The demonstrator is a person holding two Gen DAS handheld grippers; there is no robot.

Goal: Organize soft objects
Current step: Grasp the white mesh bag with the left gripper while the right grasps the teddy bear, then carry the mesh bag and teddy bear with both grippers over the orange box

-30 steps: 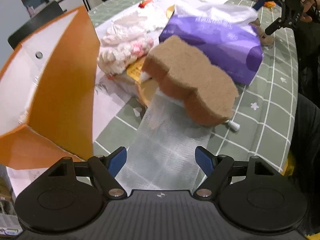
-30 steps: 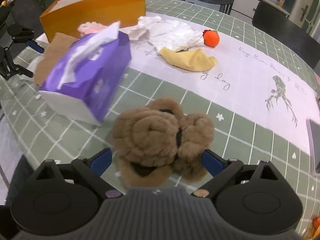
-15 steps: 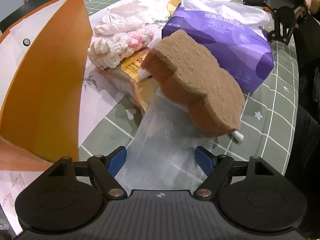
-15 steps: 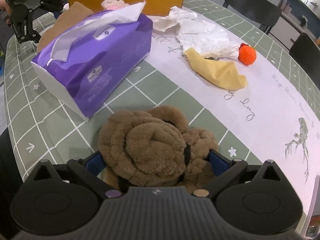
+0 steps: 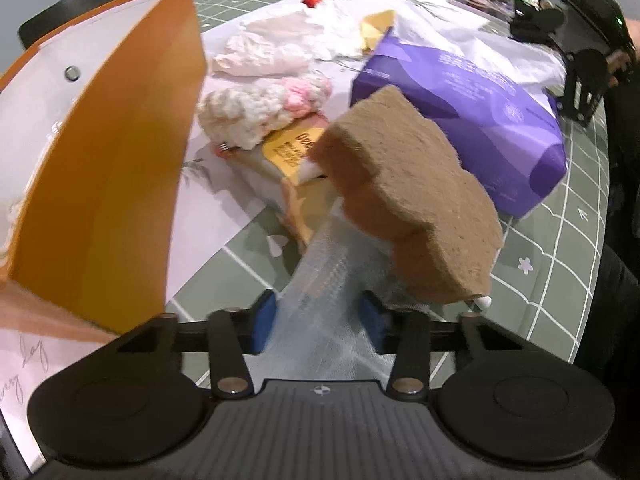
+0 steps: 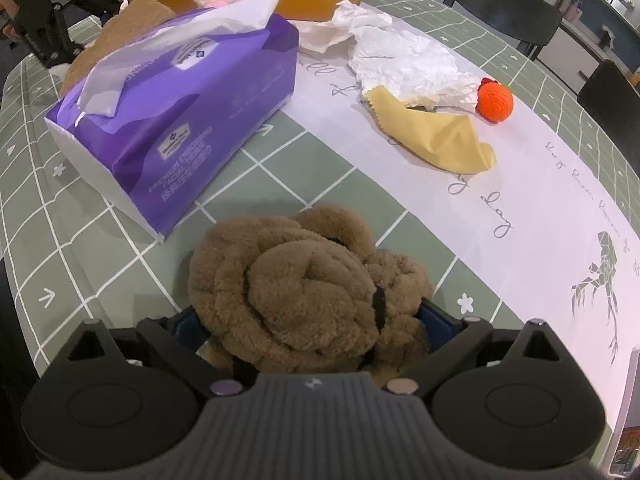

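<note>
My left gripper [image 5: 318, 322] is shut on a white gauze cloth [image 5: 332, 280] that lies under a brown sponge [image 5: 408, 196]. An orange box [image 5: 132, 168] stands open to its left. A knitted white and pink piece [image 5: 260, 108] lies on a yellow packet [image 5: 290, 150]. My right gripper [image 6: 310, 326] is shut on a brown plush toy [image 6: 304, 292] on the table. A purple tissue pack [image 6: 184, 120] lies ahead of it on the left and shows in the left wrist view [image 5: 480, 120].
Crumpled white tissue [image 6: 400, 60], a yellow cloth [image 6: 436, 136] and an orange knitted ball [image 6: 495, 101] lie on the white runner [image 6: 540, 208]. The green checked tablecloth [image 6: 80, 248] covers the table. Dark chairs [image 6: 500, 12] stand behind.
The left jaws have closed in from wide open onto the gauze cloth. The right gripper has moved forward around the plush toy and closed on it.
</note>
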